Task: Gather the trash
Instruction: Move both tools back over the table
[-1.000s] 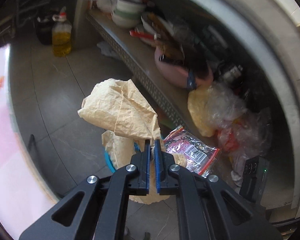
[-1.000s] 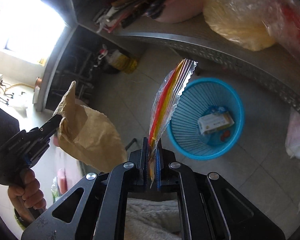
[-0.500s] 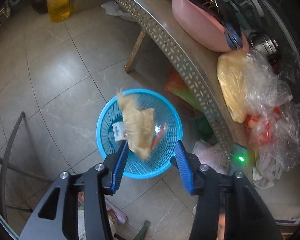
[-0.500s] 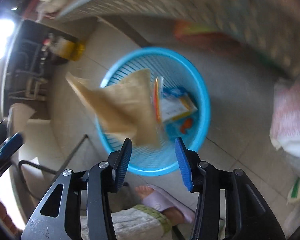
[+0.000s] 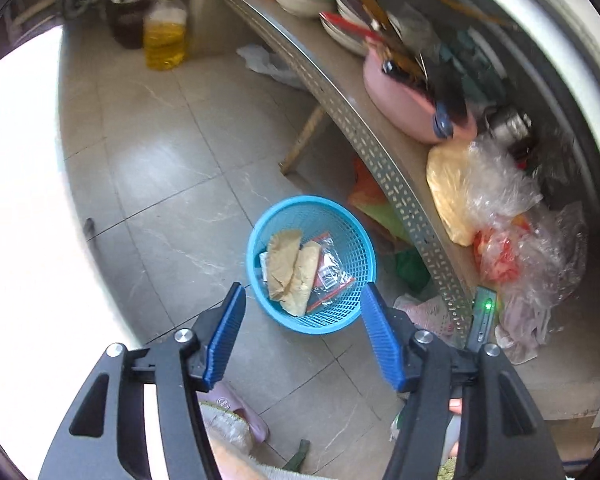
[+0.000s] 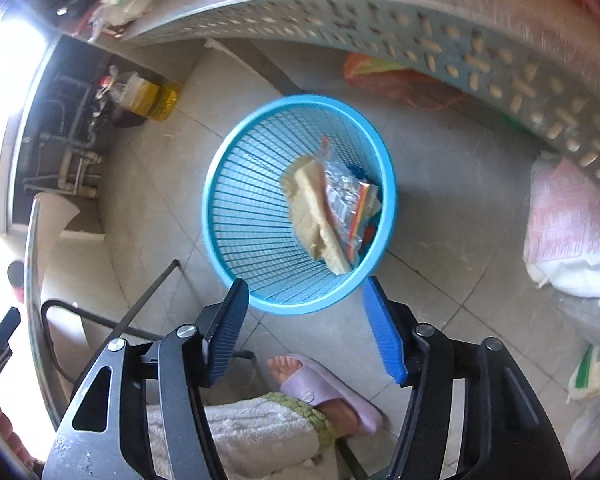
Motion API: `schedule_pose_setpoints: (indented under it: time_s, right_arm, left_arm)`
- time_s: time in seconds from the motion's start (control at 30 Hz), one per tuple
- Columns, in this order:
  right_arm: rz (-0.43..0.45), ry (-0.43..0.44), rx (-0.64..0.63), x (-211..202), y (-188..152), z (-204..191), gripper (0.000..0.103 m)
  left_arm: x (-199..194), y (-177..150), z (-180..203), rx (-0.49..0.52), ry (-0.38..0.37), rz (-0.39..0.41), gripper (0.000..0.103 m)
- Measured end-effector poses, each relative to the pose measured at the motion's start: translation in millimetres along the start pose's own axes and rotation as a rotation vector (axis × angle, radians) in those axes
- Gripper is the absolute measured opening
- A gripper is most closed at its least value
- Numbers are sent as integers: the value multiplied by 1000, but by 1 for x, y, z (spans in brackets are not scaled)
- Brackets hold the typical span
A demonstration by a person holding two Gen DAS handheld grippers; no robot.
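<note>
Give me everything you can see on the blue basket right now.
The blue basket is a round, open-topped bin of slatted plastic with a solid rim, standing upright on the grey tiled floor beside the perforated metal shelf. Inside lie crumpled tan paper, a clear plastic bag with coloured stripes and a small carton, mostly covered. Nothing grips it.
</note>
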State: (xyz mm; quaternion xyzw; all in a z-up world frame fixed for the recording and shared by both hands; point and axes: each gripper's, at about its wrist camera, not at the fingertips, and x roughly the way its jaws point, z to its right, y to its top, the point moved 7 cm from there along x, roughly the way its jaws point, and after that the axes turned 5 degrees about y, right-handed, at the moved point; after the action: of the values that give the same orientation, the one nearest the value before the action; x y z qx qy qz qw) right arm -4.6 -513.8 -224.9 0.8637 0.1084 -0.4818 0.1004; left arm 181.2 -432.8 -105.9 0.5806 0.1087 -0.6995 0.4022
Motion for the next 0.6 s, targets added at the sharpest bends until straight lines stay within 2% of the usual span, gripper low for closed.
schedule_pose_setpoints:
  time_s: [0.2,0.4,0.6]
  right_arm:
    - [20,-14,-124,-15,-5,-36,67]
    - [58,14,-254,-33,-9,-81,73]
    - [68,61,-379,-49,-15,-121,75]
  left_arm:
    - [-55,-18,-27,-42,20,110,68]
    - [-94,-37,-58,-90,64,167,69]
    - [-137,-47,-85,-136,96,266,74]
